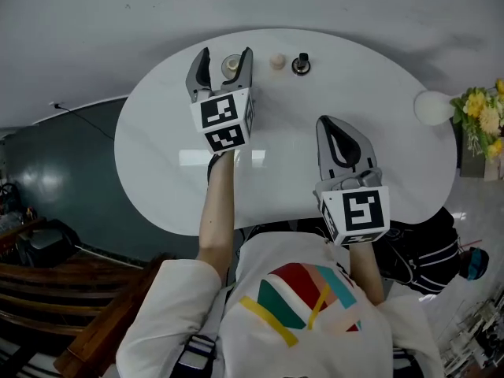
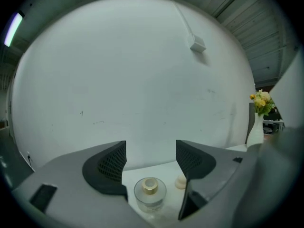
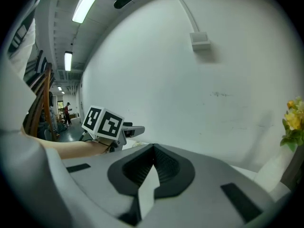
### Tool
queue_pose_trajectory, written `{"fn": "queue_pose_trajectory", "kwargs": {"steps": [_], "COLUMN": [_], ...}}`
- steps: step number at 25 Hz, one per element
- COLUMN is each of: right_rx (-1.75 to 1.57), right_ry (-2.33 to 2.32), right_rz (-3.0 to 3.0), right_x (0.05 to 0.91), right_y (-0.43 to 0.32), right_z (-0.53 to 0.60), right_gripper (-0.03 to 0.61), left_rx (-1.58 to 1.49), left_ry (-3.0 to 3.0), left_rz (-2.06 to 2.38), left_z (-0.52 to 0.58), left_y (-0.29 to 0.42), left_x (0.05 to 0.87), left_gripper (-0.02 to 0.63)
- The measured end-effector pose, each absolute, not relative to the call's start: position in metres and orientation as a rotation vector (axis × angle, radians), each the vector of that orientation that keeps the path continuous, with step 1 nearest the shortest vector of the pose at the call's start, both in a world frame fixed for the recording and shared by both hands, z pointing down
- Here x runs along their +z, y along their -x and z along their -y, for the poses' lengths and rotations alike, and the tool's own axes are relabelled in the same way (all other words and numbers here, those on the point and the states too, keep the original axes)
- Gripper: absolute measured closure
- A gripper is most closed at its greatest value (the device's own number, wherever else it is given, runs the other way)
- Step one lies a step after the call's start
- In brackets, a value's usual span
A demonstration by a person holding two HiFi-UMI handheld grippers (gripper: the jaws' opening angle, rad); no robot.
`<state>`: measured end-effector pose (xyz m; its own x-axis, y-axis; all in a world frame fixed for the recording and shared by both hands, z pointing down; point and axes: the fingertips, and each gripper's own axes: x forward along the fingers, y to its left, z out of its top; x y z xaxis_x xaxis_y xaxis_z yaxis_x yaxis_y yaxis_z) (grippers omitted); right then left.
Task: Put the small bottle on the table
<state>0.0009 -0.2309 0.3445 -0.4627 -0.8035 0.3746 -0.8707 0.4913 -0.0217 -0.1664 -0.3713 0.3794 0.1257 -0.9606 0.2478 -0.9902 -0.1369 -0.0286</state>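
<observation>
The left gripper point(image 1: 224, 58) has its grey fingers point(image 2: 110, 167) spread wide, and the small bottle point(image 2: 149, 192) stands upright on the table point(image 1: 157, 172) between them, close to the left-hand finger and clear of the right-hand one. The bottle is round clear glass with a pale gold cap. The table's curved far edge runs just beyond the fingertips. Just outside the right-hand finger sits a small cream knob point(image 1: 277, 61), then a small dark round object point(image 1: 301, 64). Bare glossy white tabletop lies open toward the right gripper point(image 1: 331, 126), whose ribbed fingers are pressed together on nothing. Yellow flowers point(image 1: 480, 116) stand well to its right
</observation>
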Motion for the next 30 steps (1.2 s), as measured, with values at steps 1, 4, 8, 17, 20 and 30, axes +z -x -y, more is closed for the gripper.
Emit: {"fn": "queue_pose_trajectory", "kwargs": {"steps": [1, 4, 8, 17, 20, 30], "right_rx": [0.287, 0.243, 0.194, 0.137, 0.121, -0.004], "right_ry": [-1.411, -1.419, -1.420, -1.432, -1.427, -1.409], "right_rz": [2.442, 2.484, 2.536, 2.658, 2.703, 2.766], "right_x": [0.338, 0.320, 0.301, 0.263, 0.253, 0.224], "right_y": [0.001, 0.002, 0.005, 0.011, 0.014, 0.018], "right_z": [0.232, 0.234, 0.237, 0.235, 0.234, 0.222], "right_gripper": [0.568, 0.568, 0.568, 0.568, 0.568, 0.568], "left_rx": [0.304, 0.240, 0.201, 0.097, 0.081, 0.179], "left_ry": [-2.257, -2.287, -2.343, -2.436, -2.476, -2.461], "left_rz": [1.967, 1.926, 1.912, 1.933, 1.970, 2.201], "left_z": [0.366, 0.351, 0.329, 0.262, 0.240, 0.206], "left_y": [0.166, 0.157, 0.145, 0.118, 0.110, 0.105], "left_x": [0.370, 0.344, 0.308, 0.239, 0.219, 0.198], "left_gripper": [0.272, 0.272, 0.272, 0.272, 0.367, 0.597]}}
